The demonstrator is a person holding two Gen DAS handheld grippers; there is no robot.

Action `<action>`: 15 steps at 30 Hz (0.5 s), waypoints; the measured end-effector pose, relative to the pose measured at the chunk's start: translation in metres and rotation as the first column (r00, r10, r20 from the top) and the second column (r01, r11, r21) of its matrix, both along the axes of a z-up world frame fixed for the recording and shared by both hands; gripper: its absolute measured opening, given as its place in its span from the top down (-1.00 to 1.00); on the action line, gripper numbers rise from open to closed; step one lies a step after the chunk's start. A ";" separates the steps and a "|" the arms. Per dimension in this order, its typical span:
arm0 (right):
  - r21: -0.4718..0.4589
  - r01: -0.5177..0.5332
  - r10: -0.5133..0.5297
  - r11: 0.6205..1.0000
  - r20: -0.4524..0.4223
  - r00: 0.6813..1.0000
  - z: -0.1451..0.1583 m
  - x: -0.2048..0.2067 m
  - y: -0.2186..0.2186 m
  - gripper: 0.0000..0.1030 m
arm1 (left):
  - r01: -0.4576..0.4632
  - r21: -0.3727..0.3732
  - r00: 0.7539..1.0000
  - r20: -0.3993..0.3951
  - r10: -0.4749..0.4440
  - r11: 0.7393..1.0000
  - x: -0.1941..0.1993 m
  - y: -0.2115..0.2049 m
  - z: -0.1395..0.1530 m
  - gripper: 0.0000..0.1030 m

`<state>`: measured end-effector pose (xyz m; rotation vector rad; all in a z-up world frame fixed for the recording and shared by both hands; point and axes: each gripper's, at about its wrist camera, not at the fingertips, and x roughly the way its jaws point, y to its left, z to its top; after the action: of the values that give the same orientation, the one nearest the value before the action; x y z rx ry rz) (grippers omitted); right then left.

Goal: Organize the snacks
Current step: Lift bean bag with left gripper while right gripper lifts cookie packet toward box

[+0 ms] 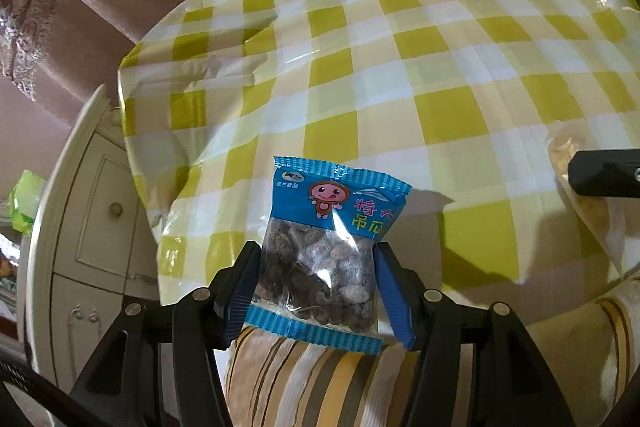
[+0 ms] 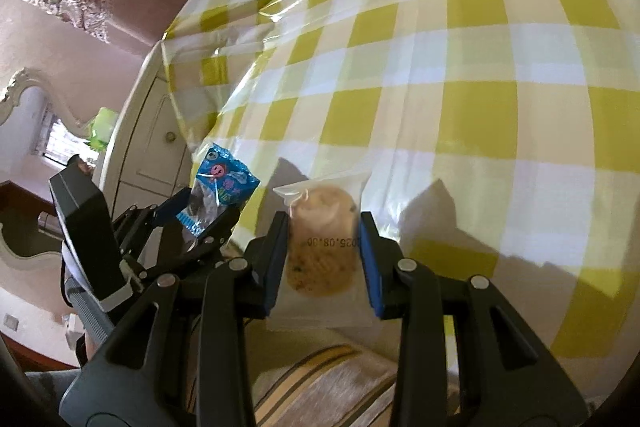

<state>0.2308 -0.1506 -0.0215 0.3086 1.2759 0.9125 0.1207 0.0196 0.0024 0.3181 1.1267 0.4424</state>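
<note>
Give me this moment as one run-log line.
left gripper: shut on blue seed packet | right gripper: shut on clear cookie packet | both above checked tablecloth

Two black handheld tools with blue pads

Left tool (image 1: 316, 259) and right tool (image 2: 324, 227) share a build: matte black angular linkage arms, round silver pivot screws, ribbed blue fingers (image 1: 394, 291); lower left of the right view shows the left tool's boxy black body
</note>
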 end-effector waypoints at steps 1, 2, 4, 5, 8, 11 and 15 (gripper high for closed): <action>0.003 -0.001 0.001 1.000 0.001 1.000 0.000 -0.002 -0.002 0.25 | -0.002 0.009 1.000 -0.002 0.002 1.000 -0.002 -0.002 0.001 -0.12; 0.005 -0.002 0.002 1.000 0.001 1.000 0.001 -0.005 -0.004 0.25 | -0.003 0.017 1.000 -0.004 0.003 1.000 -0.005 -0.004 0.001 -0.12; 0.012 -0.003 0.003 1.000 0.000 1.000 0.002 -0.009 -0.010 0.25 | -0.004 0.026 1.000 -0.006 0.004 1.000 -0.008 -0.007 0.003 -0.12; 0.017 -0.004 0.004 1.000 -0.001 1.000 0.003 -0.012 -0.012 0.25 | -0.004 0.033 1.000 -0.006 0.004 0.999 -0.010 -0.009 0.003 -0.12; 0.030 -0.006 0.006 1.000 -0.003 1.000 0.005 -0.020 -0.018 0.25 | 0.002 0.047 1.000 -0.003 -0.002 0.999 -0.015 -0.015 0.007 -0.12; 0.038 0.002 -0.002 0.999 -0.004 1.000 0.006 -0.024 -0.025 0.25 | 0.013 0.055 1.000 0.002 -0.013 0.998 -0.018 -0.023 0.012 -0.12; 0.055 0.012 -0.011 0.998 -0.008 1.000 0.009 -0.028 -0.037 0.25 | 0.025 0.080 1.000 -0.004 -0.025 0.996 -0.019 -0.034 0.016 -0.12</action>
<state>0.2024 -0.1871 -0.0126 0.3625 1.2560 0.9388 0.1018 -0.0149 0.0180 0.4031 1.1088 0.4660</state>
